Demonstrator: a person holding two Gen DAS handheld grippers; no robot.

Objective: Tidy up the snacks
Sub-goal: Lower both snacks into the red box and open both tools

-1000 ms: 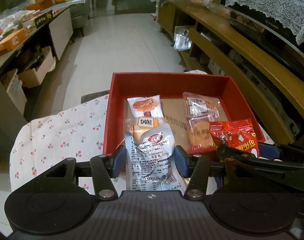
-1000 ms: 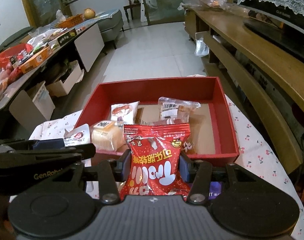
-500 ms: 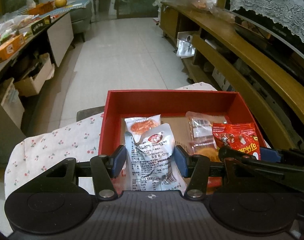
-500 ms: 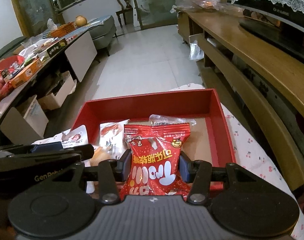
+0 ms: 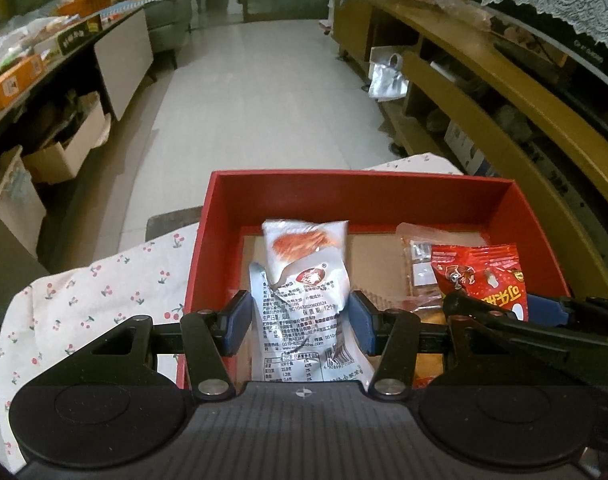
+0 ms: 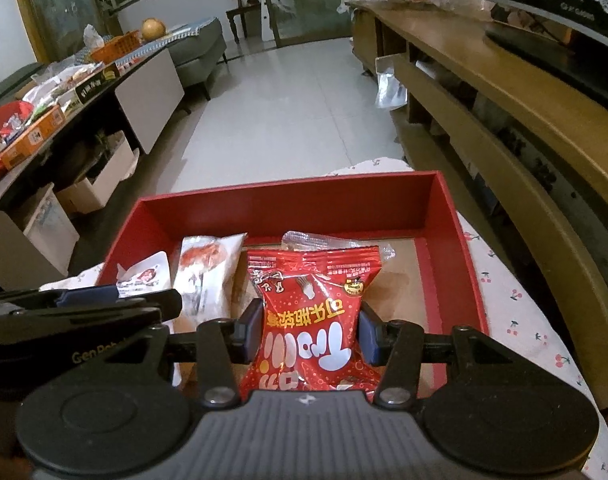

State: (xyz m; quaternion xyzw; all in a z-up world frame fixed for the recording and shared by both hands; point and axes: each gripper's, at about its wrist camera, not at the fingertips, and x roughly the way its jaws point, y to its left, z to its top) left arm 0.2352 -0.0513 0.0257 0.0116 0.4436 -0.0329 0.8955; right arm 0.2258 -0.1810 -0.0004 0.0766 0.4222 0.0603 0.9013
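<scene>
A red box [image 5: 356, 194] [image 6: 288, 206] stands on a cherry-print cloth. My left gripper [image 5: 298, 322] is shut on a silver-white snack packet [image 5: 304, 320] and holds it over the box's near left part. My right gripper [image 6: 310, 330] is shut on a red snack packet [image 6: 316, 312] over the box's near middle; it also shows in the left wrist view [image 5: 484, 280]. In the box lie a white packet with an orange picture [image 5: 304, 242] [image 6: 206, 268] and a clear packet [image 5: 418, 256] [image 6: 324, 240]. Other snacks below the grippers are mostly hidden.
The cherry-print cloth [image 5: 88, 300] [image 6: 520, 300] covers the table around the box. A long wooden shelf unit [image 6: 504, 92] runs along the right. A cluttered dark counter [image 6: 44, 120] with cardboard boxes beneath stands at the left. Tiled floor [image 5: 264, 100] lies beyond.
Both grippers have moved forward over the box, each still holding its packet. The box now looks closer and lower in both views, and the snacks at its near edge are hidden.
</scene>
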